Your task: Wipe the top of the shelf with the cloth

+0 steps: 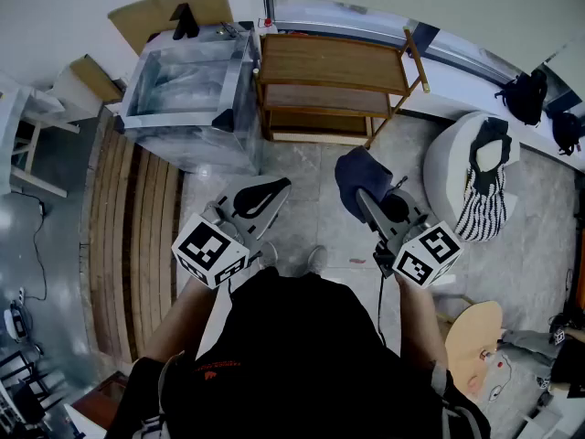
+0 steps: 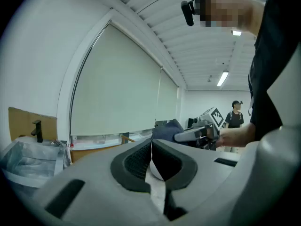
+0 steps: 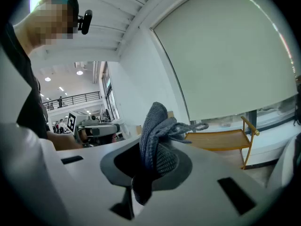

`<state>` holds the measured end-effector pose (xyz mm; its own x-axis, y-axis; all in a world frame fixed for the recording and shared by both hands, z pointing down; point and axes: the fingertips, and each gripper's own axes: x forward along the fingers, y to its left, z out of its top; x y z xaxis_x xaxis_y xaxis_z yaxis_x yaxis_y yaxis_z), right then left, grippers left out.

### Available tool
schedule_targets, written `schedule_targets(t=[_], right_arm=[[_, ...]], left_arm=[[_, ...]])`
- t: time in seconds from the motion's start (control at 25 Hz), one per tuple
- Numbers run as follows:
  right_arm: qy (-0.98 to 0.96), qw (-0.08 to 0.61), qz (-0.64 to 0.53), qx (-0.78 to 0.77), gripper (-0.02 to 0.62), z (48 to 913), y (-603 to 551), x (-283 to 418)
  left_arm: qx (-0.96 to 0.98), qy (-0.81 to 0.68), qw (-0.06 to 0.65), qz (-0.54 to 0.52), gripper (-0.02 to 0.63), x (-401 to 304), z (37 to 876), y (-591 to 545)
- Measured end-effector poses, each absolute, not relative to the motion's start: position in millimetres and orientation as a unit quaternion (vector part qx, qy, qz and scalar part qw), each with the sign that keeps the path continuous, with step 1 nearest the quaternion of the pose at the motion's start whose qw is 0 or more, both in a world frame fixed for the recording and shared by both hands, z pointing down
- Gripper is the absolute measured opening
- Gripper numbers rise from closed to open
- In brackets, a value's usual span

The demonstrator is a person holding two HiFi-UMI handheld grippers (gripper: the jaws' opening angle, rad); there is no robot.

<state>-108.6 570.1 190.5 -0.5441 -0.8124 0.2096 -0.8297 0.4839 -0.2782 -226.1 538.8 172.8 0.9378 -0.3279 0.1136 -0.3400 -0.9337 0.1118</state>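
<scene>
While right tool (image 1: pixel 364 196) grips cloth (image 1: pixel 352 174), wooden shelf (image 1: pixel 329 62) ahead — pale tiled floor (image 1: pixel 315 161)

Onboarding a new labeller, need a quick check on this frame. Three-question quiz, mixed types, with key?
1. Short answer: is the cloth touching the wooden shelf yet?
2. True or false: the left gripper is shut with nothing in it.
3. The cloth is clamped by: A the right gripper, B the left gripper, C a bare hand.
Key: 1 no, it is held in the air, apart from the shelf. 2 true. 3 A.
</scene>
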Motion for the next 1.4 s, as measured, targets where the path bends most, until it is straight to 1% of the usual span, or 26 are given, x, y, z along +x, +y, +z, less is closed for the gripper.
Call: schedule_targets(t=[0.28,0.56,1.12,1.4], right_arm=[[-0.864,0.021,0.169,0.474,0.043,189,568,-106],[-0.863,0.007,0.171,0.474,0.044,187,563,-85],[-0.880,0.014,0.178,0.440,0.044,198,556,-20],[-0.881,0.011,0.187,0.435,0.044,204,549,2]], left_arm=[[0.982,-0.174,0.065,0.047,0.021,-221,174,537],[0.979,-0.185,0.067,0.051,0.021,-206,175,536],[0.974,-0.208,0.071,0.055,0.020,-138,185,530],[0.972,-0.214,0.073,0.062,0.021,-118,191,519]])
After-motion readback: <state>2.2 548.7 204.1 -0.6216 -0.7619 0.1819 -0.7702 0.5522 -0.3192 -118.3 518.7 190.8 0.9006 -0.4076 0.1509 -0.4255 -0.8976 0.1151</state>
